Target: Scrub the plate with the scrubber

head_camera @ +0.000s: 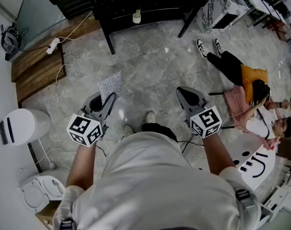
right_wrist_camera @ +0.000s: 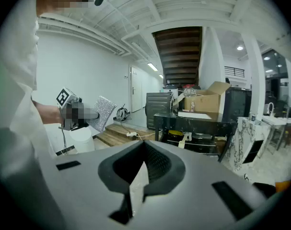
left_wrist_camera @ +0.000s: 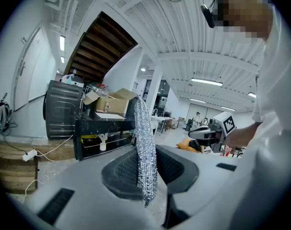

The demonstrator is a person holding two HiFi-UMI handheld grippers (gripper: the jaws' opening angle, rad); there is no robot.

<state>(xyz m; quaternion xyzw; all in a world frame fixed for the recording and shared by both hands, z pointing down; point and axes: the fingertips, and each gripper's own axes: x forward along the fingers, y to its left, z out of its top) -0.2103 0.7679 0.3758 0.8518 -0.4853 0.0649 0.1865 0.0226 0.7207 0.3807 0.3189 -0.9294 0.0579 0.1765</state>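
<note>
While left tongs (head_camera: pixel 109 100) are pinching the scrubber (head_camera: pixel 110 84) by one edge, right tongs (head_camera: pixel 186 93) sitting closed and empty, it is risking slipping out.

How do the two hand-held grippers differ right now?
The left hand-held gripper grips a silvery mesh scrubber, while the right hand-held gripper holds nothing. The left one's jaws press on the scrubber, whereas the right one's jaw tips meet. Both are grey and held above the stone floor.
</note>
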